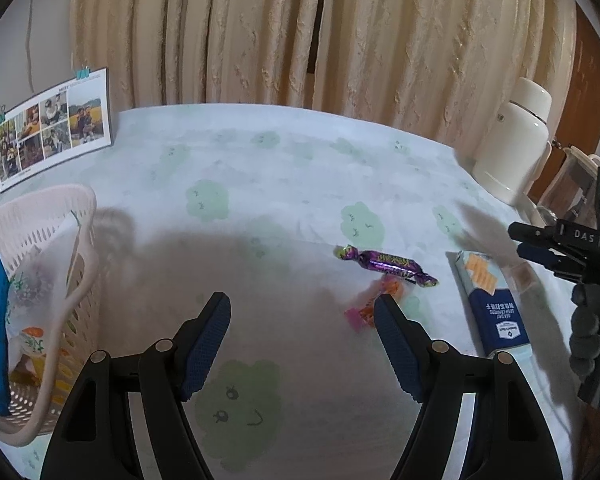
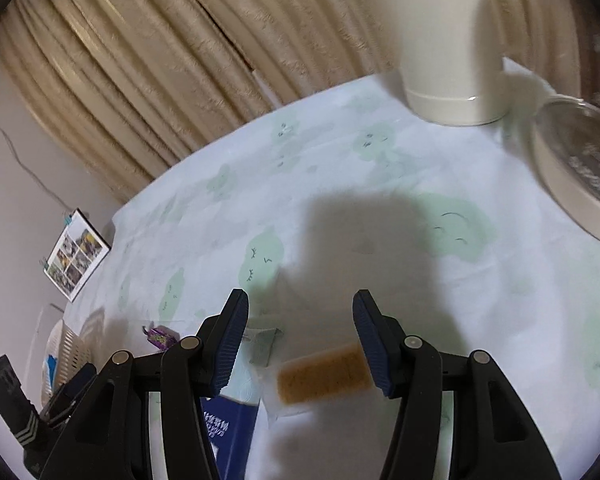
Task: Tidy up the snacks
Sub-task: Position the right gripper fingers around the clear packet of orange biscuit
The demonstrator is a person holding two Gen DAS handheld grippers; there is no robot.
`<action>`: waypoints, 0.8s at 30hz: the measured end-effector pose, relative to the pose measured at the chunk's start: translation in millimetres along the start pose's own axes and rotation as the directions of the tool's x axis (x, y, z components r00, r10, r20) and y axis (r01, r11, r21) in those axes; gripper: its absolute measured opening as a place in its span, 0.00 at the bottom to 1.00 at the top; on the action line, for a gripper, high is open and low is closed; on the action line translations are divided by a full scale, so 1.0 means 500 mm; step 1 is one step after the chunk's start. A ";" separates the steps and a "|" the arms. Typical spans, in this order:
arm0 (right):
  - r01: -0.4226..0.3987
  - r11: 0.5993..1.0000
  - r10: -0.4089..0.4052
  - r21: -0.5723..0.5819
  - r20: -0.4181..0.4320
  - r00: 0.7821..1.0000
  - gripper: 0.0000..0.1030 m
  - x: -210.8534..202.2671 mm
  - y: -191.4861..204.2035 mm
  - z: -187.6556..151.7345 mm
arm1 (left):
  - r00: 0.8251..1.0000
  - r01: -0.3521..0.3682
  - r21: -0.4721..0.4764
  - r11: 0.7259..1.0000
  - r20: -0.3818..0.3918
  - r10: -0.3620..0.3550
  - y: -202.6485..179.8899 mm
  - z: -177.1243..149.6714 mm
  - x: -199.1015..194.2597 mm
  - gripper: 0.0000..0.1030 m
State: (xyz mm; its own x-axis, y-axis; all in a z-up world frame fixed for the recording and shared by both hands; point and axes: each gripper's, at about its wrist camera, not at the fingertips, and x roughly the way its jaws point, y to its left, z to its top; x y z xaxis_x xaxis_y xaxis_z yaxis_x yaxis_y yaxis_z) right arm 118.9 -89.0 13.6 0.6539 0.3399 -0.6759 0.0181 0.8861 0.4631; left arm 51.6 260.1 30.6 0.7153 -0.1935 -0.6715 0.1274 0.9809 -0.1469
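The left gripper (image 1: 302,312) hovers wide open above the tablecloth (image 1: 260,184). The right gripper (image 2: 300,310), jaws spread, tilts down over a clear-wrapped brown bar (image 2: 324,372).

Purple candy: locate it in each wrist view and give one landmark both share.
Left wrist: purple candy lies right of centre, past the right fingertip, above an orange candy.
Right wrist: purple candy sits low left, beside the left finger.
Shared landmark: photo card.
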 end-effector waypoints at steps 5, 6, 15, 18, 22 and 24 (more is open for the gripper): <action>-0.045 0.999 0.044 -0.015 -0.038 0.998 0.51 -0.009 -0.005 -0.021 | 1.000 0.008 -0.040 0.999 -0.017 -0.008 0.017 -0.001 0.009 0.72; -0.057 0.998 0.057 -0.009 -0.049 0.997 0.51 -0.013 -0.010 -0.027 | 1.000 0.008 -0.043 0.999 -0.016 -0.008 0.018 -0.001 0.009 0.72; -0.140 0.990 0.138 -0.014 -0.117 0.984 0.52 -0.065 -0.035 -0.097 | 1.000 0.003 -0.042 0.999 -0.011 -0.003 0.019 -0.003 0.003 0.72; -0.102 0.989 0.090 -0.103 -0.120 0.989 0.52 -0.075 -0.012 -0.117 | 1.000 -0.001 -0.040 0.999 -0.010 0.001 0.019 -0.003 0.003 0.72; 0.023 0.963 -0.049 -0.269 -0.092 0.994 0.50 -0.076 0.031 -0.142 | 1.000 -0.002 -0.041 0.999 -0.012 0.002 0.019 -0.001 0.003 0.72; 0.068 0.952 -0.094 -0.300 -0.073 0.993 0.49 -0.073 0.037 -0.146 | 1.000 -0.004 -0.039 0.999 -0.012 0.003 0.018 0.000 0.003 0.72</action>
State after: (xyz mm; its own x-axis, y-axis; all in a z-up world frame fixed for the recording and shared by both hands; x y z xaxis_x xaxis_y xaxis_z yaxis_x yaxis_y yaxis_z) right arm 40.2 -62.1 4.9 0.5924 0.2775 -0.7564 -0.1653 0.9607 0.2231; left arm 54.0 268.6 28.3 0.7070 -0.1907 -0.6810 0.0981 0.9801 -0.1725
